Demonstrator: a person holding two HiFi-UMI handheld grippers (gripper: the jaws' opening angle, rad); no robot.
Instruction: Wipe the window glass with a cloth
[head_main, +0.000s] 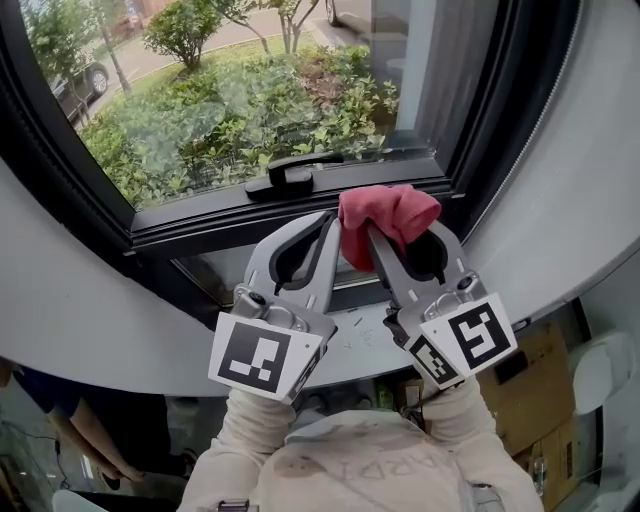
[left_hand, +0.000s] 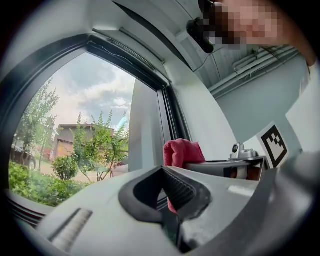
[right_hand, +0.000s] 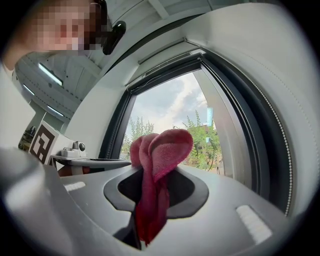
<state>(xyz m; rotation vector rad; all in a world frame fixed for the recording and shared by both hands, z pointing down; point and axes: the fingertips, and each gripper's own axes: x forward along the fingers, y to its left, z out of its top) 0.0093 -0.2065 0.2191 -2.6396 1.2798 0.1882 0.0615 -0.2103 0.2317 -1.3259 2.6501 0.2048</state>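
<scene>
Head view | right gripper clamps red cloth; left gripper closed

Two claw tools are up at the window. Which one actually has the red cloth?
The right gripper: its jaws are clamped on the red cloth, which bunches above them. The left gripper beside it is shut with nothing between its jaws.
</scene>
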